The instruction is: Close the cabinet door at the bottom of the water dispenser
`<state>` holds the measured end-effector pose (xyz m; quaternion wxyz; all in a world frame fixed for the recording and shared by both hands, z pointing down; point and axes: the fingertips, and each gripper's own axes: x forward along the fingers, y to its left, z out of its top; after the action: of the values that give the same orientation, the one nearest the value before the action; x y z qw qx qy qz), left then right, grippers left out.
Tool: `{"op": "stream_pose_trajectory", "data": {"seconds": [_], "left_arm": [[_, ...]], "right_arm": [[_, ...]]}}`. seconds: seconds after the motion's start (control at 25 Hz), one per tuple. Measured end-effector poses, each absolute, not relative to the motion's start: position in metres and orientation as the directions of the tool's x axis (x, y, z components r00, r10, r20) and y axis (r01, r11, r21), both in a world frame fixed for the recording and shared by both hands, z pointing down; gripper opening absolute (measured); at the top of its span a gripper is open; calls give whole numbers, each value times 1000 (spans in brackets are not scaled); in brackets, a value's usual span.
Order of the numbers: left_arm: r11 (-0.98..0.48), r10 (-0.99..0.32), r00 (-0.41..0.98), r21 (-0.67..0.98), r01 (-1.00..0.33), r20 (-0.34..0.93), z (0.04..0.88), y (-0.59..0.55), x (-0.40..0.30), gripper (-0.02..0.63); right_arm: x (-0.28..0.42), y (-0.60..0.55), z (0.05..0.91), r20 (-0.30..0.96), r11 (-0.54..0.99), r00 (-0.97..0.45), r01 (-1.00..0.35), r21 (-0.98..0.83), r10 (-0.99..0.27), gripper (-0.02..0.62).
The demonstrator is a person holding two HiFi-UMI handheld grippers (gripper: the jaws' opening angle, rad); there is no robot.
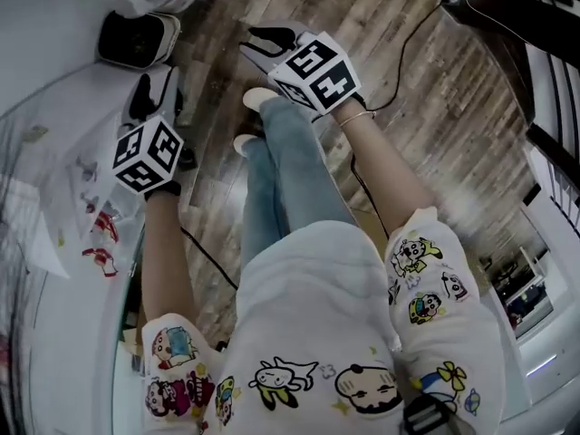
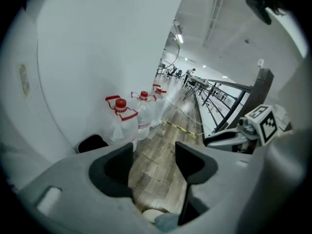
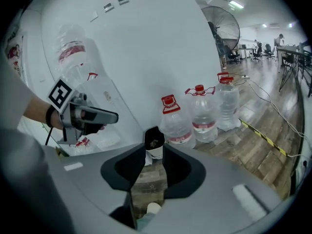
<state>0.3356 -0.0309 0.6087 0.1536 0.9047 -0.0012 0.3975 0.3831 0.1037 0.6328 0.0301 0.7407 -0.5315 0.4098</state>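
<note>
Seen from above, a person in blue jeans stands on a grey-brown wood-plank floor (image 1: 426, 107) with both handheld tools raised clear of everything. The left gripper (image 2: 154, 160) has its jaws well apart with only floor showing between them. The right gripper (image 3: 155, 161) has its jaws parted by a narrower gap, also holding nothing. The tall, glossy white water dispenser (image 2: 97, 48) stands at the person's nine o'clock. It fills the left gripper view from nine round to twelve o'clock of the jaws, and the right gripper view from about ten to one o'clock. In neither view does it touch the jaws. The cabinet door at its base cannot be singled out. No panel stands ajar in any view and the white face reads as one smooth surface, so the closing is probably finished – though the bottom edge is not shown clearly enough to be sure. If so, nothing is left but a check that the door sits flush. Clear plastic water bottles with red caps and handles (image 3: 176, 123) stand on the floor beside the dispenser, at twelve to two o'clock beyond the right jaws, with a small black-topped white container (image 3: 154, 143) in front of them.
</note>
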Motion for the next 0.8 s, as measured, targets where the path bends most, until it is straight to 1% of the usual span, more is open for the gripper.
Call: {"op": "stream_pose_trajectory", "data": {"seconds": [0.12,0.2,0.4,0.56,0.8], "left_arm": [[-959,143,739,276,-60,658,563,-34,324,270],[-958,152,765,284,-42,626,541,-30,315,270],[-969,105,811,243,-47,575,459,-15,288,270],[-963,96,856,265,-49,508,429,-30,255,270],[-955,13,898,273,-119,440,380,-45,184,270]], "right_arm": [[371,107,612,627,-451,147,-818,-358,-765,121],[362,113,600,623,-455,163,-821,-345,-765,121],[340,107,530,544,-378,140,-855,-355,-827,121],[317,70,486,517,-326,133,-896,-301,-845,121],[255,24,403,444,-180,46,-947,-265,-895,121]]}}
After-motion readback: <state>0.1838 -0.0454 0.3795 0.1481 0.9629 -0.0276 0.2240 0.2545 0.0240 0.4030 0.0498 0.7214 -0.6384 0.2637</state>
